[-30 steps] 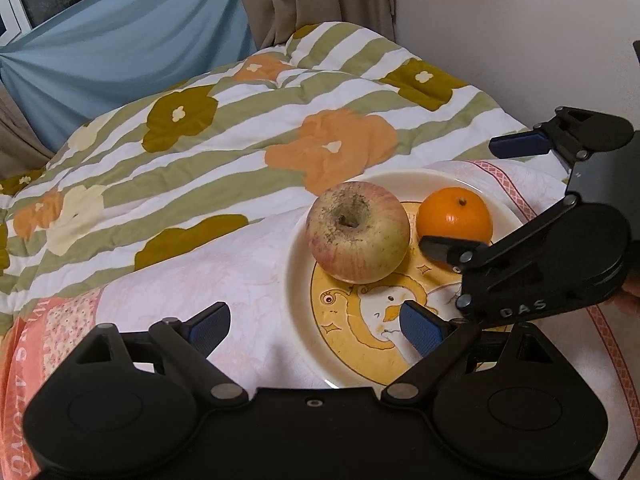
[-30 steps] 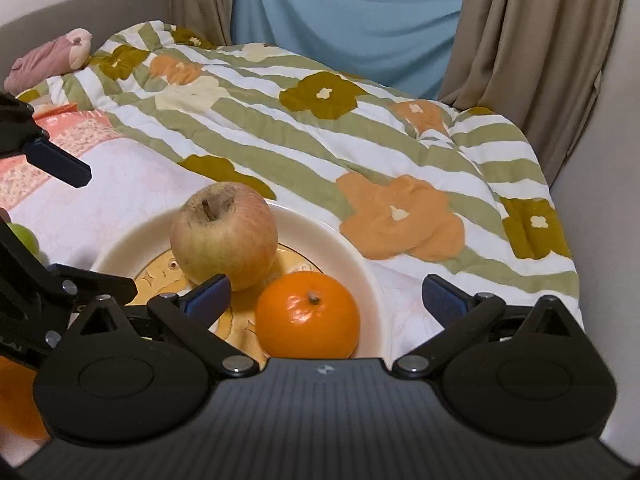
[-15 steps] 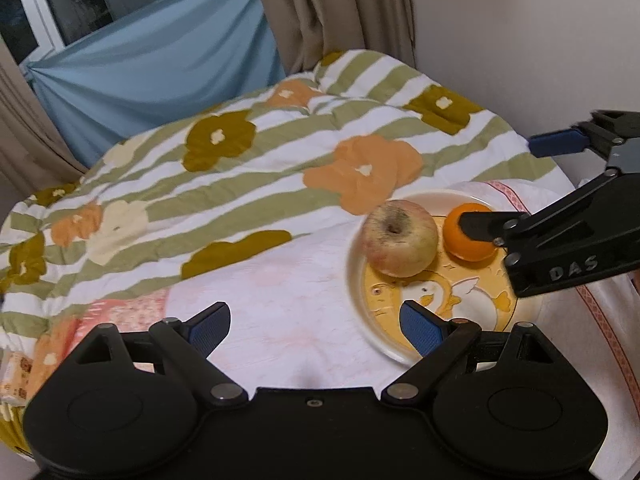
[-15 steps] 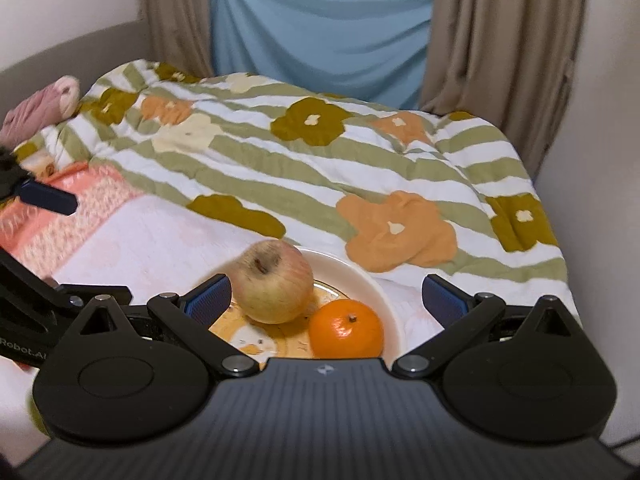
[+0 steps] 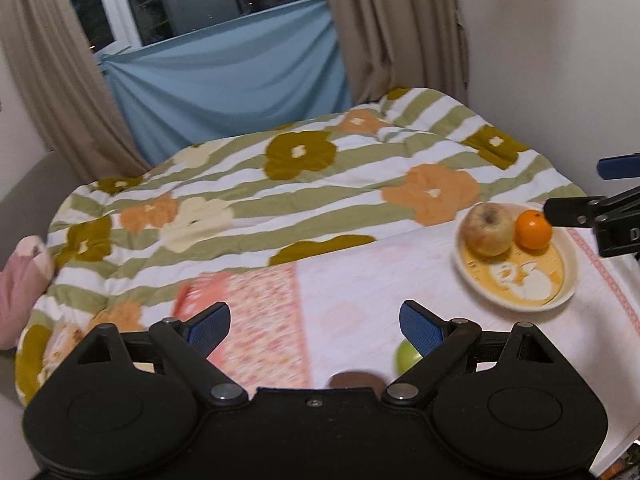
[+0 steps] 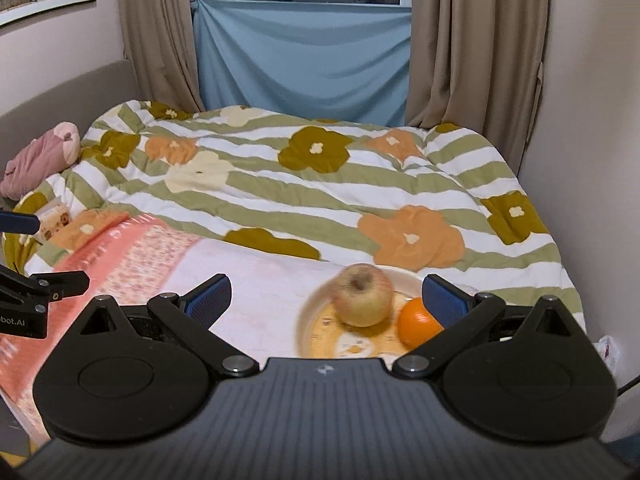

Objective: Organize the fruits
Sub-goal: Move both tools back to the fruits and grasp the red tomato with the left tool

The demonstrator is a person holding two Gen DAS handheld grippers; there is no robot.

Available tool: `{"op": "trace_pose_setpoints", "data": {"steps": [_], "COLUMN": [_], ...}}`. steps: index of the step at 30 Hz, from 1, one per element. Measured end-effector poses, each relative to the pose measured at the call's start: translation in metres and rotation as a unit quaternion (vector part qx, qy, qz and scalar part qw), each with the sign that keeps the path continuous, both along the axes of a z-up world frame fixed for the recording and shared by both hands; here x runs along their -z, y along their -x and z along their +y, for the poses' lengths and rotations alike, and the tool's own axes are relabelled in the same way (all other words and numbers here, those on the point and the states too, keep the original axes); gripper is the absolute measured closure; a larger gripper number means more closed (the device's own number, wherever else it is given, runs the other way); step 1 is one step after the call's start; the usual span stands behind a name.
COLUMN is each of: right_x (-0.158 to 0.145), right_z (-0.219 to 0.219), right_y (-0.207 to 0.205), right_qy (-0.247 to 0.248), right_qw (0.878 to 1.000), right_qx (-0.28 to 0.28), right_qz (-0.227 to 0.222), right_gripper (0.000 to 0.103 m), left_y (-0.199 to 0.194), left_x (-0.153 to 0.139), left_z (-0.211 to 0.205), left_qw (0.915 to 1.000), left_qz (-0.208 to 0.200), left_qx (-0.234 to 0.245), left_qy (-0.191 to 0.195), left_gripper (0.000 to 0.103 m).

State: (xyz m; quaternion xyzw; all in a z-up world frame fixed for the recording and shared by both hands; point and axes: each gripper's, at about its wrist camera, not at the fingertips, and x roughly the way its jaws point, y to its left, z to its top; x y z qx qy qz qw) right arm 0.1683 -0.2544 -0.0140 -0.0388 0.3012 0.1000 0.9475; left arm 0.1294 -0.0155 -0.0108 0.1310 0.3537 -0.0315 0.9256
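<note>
A cream plate (image 5: 568,280) (image 6: 308,320) with a yellow cartoon print lies on a white and pink cloth on the bed. On it sit a yellowish-red apple (image 5: 488,229) (image 6: 362,300) and an orange (image 5: 533,229) (image 6: 416,322), side by side. A green fruit (image 5: 405,356) and a brown thing (image 5: 354,380) lie on the cloth close below my left gripper (image 5: 316,326), partly hidden. The left gripper is open and empty, left of the plate. My right gripper (image 6: 326,294) is open and empty, raised in front of the plate.
A flowered, green-striped quilt (image 6: 320,184) covers the bed. A pink plush toy (image 6: 40,156) lies at the far left. Beige curtains (image 6: 472,48) and a blue sheet (image 6: 304,56) hang behind. A wall (image 5: 560,60) runs along the right side.
Both grippers have pulled back and up from the plate, so the apple and orange look smaller and farther. The green fruit and brown thing have come into the left wrist view.
</note>
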Motion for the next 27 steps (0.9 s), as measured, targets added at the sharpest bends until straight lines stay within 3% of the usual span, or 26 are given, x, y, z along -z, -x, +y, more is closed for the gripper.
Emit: {"op": "trace_pose_setpoints", "data": {"steps": [14, 27], "right_x": [0.004, 0.048], "right_z": [0.077, 0.095], "right_y": [0.083, 0.129], "right_qy": [-0.016, -0.013], "right_qw": [0.999, 0.997], "right_qx": [0.035, 0.073], "right_qz": [0.005, 0.038], "right_gripper": [0.000, 0.000], "left_y": [0.064, 0.103], "left_x": [0.011, 0.056], "left_z": [0.095, 0.105], "left_qw": [0.9996, 0.9986], "left_qz": [0.010, 0.035], "left_qx": [-0.021, 0.003], "left_qy": [0.017, 0.040], "left_gripper": [0.009, 0.009]}}
